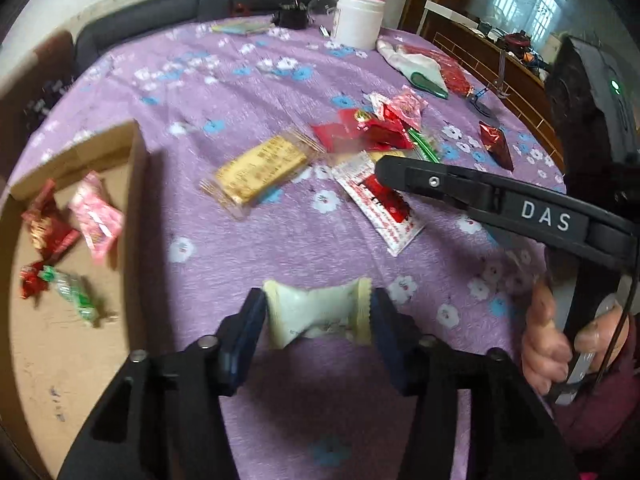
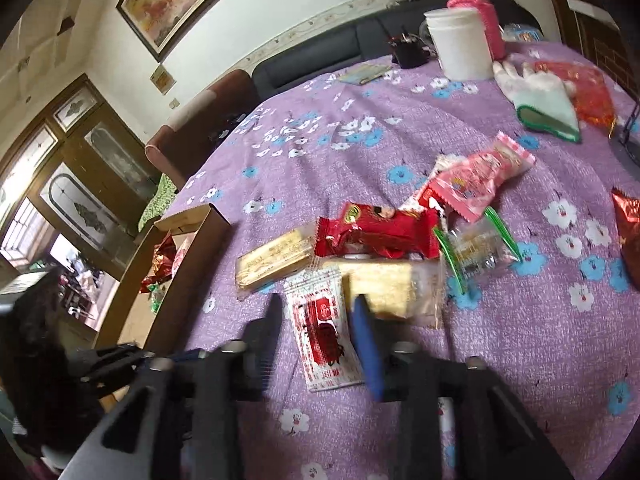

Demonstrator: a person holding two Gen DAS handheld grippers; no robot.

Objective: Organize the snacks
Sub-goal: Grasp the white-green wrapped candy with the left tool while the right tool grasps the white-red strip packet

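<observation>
Left gripper (image 1: 318,320): fingers sit on either side of a cream-white snack packet (image 1: 316,314) lying on the tabletop (image 1: 248,92). The pads look to be touching its crimped ends, so I read it as grasped, but motion blur makes the contact hard to confirm.

Right gripper (image 2: 318,322): fingers parted, straddling a red-and-white sachet (image 2: 322,328) that lies flat on the cloth. No pad is pressing on it, so released. In the left wrist view one of its fingers (image 1: 420,178) reaches over that same sachet (image 1: 378,204).

Cardboard box (image 1: 132,148) at the left edge of the tabletop holds a pink packet (image 1: 96,216), a green-and-clear candy (image 1: 74,294) and some red wrappers (image 1: 44,228).

Loose pile mid-table, well apart from the box: yellow bar (image 1: 260,170), red packet (image 2: 376,230), pink wrapper (image 2: 480,176), clear green-striped bag (image 2: 476,250).

White jar (image 1: 358,20) and a glove (image 1: 416,66) at the far side.
</observation>
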